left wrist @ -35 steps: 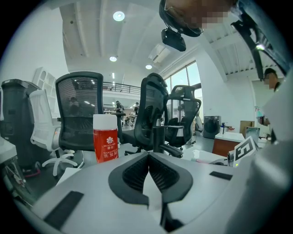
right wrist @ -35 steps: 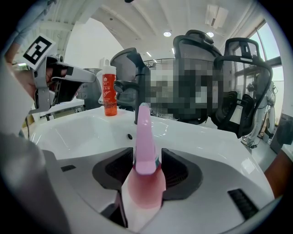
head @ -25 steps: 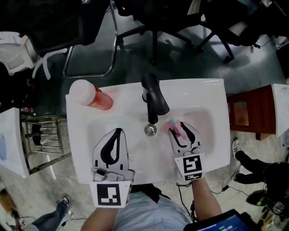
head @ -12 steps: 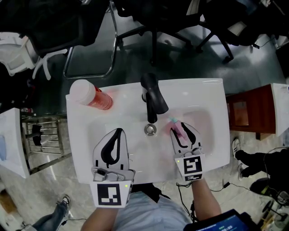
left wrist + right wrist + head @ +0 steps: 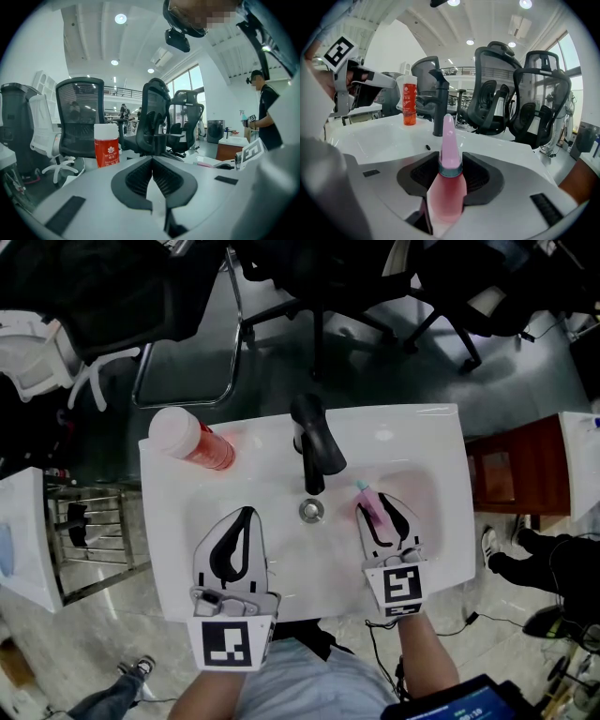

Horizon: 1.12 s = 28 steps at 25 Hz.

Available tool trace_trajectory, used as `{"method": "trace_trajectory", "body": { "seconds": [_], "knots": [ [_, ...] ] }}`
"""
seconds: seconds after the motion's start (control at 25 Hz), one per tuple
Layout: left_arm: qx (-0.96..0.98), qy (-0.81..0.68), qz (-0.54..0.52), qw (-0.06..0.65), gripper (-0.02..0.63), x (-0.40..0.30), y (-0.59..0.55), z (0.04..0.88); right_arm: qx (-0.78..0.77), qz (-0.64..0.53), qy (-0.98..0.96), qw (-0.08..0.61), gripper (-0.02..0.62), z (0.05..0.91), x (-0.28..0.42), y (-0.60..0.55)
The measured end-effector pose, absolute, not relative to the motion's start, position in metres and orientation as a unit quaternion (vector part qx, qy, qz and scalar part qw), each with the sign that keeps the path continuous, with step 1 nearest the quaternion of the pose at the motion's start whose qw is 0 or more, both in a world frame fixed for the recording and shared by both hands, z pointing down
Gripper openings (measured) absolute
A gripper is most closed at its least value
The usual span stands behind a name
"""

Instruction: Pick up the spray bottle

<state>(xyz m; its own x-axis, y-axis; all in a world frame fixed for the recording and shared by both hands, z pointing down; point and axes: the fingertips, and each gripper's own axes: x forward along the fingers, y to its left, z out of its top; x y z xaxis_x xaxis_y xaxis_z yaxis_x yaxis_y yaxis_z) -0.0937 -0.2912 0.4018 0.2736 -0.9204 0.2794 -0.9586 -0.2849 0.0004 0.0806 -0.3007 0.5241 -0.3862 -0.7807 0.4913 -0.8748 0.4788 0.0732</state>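
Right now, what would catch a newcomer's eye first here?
The translucent pink spray bottle, clamped between the right gripper's jaws, which have just been closing, over the white sink. Then the black faucet at mid-rear and the red, white-capped bottle on the sink's far left corner.

In the head view the bottle (image 5: pixel 368 502) is mostly hidden by the right gripper (image 5: pixel 374 506), whose jaws have just been closing with it between them; only a pink strip and a teal bit show. In the right gripper view its base is sunk behind the gripper's body. The faucet (image 5: pixel 314 442) covers its own foot. Print on the red bottle (image 5: pixel 106 152) is too small to read. At the far edge the chairs (image 5: pixel 319 277) are dark and cut off. At the right edge a person (image 5: pixel 548 563) shows only legs and a shoe. A screen (image 5: pixel 459 701) is cut off by the near edge.
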Motion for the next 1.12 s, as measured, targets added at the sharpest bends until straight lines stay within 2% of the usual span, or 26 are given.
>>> {"method": "trace_trajectory", "body": {
  "seconds": [0.56,1.12],
  "knots": [
    [0.802,-0.585,0.101,0.069,0.015,-0.089,-0.285,0.379,0.525,0.080,-0.824,0.198,0.163,0.475,0.089,-0.300],
    [0.818,-0.569,0.075,0.038,0.015,-0.071,-0.280,0.340,0.550,0.047,-0.825,0.122,0.163,0.395,0.101,-0.295]
  ]
}}
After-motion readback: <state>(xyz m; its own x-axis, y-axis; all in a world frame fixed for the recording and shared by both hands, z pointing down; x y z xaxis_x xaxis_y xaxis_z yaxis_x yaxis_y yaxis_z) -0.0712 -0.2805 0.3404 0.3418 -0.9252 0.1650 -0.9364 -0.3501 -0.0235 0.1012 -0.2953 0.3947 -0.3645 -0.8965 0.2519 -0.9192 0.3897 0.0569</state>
